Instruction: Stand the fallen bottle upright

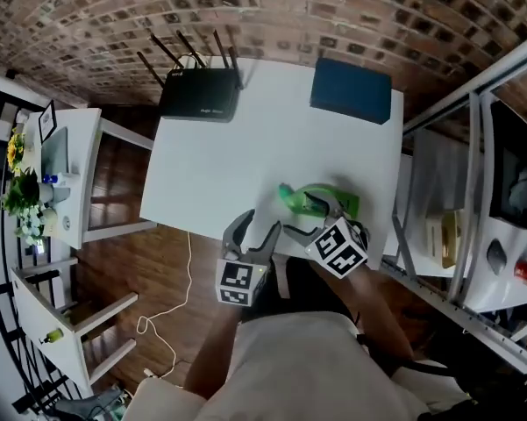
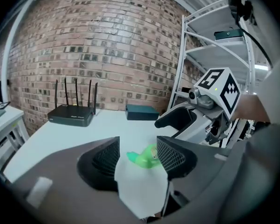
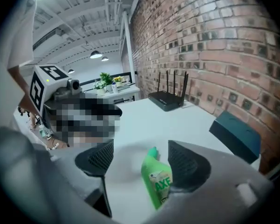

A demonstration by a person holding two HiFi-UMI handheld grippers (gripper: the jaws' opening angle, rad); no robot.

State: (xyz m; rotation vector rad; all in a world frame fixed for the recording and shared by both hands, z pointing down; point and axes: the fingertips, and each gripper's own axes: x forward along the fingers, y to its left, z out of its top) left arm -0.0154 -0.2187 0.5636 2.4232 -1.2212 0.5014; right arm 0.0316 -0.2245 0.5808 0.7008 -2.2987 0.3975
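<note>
Green bottle (image 1: 320,198) flat on its side on the white desk (image 1: 245,147), near the lower right edge in the head view, cap toward the left.

Right tool (image 1: 309,217) low over the bottle, jaws wide apart, one across the green body and the other just below it in the head view. In the right gripper view, bottle (image 3: 157,183) between the two mesh pads at lower middle, cap pointing away, AXE label facing up. Body close against the right-hand pad. Touching it or just short of it, hard to say. Well clear of the left-hand pad, so not clamped.

Left tool (image 1: 261,224) at the desk's lower edge, just left of the right tool, jaws likewise apart and holding nothing. In the left gripper view, bottle (image 2: 146,157) beyond the gap between the pads, lower middle of the frame, apart from both. Right tool (image 2: 177,120) with its marker cube at the right of that frame.

At the desk's far end, black router (image 1: 200,93) with four aerials at upper left, dark blue box (image 1: 351,90) at upper right. Brick wall (image 1: 272,11) behind both. White rack (image 1: 473,147) along the right side of the head view.
</note>
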